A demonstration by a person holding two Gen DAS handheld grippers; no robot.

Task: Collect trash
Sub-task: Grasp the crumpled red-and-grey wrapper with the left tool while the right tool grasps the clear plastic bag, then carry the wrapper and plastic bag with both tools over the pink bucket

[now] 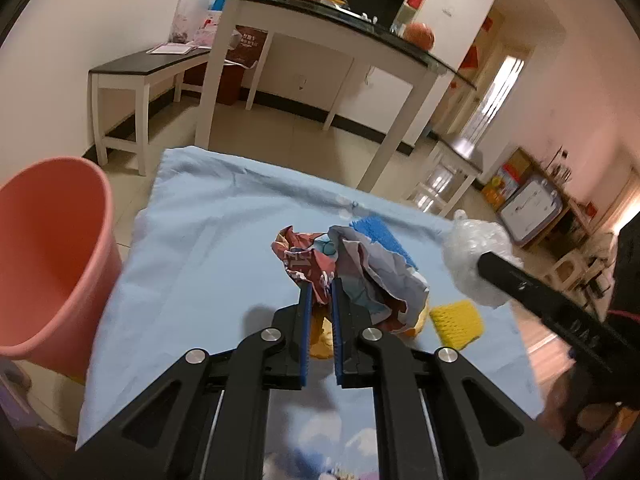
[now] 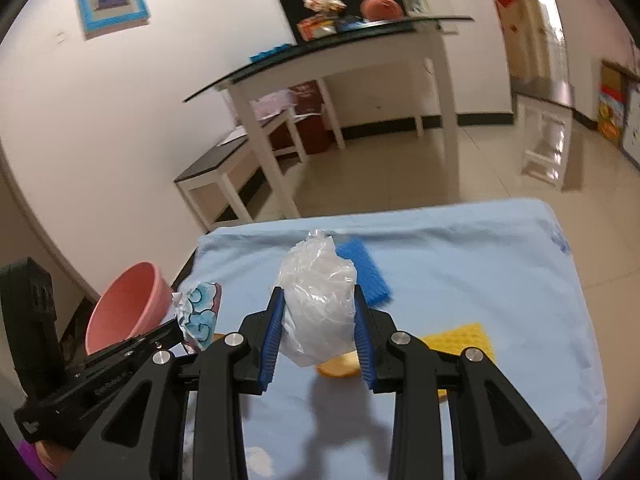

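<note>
Grips, nearest first: my left hand-held gripper [image 1: 321, 292] is clenched on a crumpled printed wrapper [image 1: 320, 260], blue pads nearly meeting on its lower edge. My right hand-held gripper [image 2: 318, 316] is clamped on a balled clear bag [image 2: 318, 308], jaws partway in, the bag bulging above and below the pads.

Both loads appear lifted off the blue cloth [image 2: 460, 272] covering the counter; I judge this from the shadow under the bag.

Left on the cloth, just beyond and below the jaws: a yellow mesh pad [image 2: 464, 340], an orange peel [image 2: 340, 366] and a blue mesh pad [image 2: 364, 272], lying apart from one another.

Pink bucket [image 1: 44, 264]: off the cloth's left edge, mouth open and tipped toward me. It lies left of both grippers, and the left one is clearly nearer; the right would have to cross over or behind the left to reach it. I judge the wrapper should go in first, then the bag.

Farther back: a white-legged table [image 2: 360, 36] with clutter, a low bench [image 1: 140, 68], tiled floor [image 2: 400, 168].
</note>
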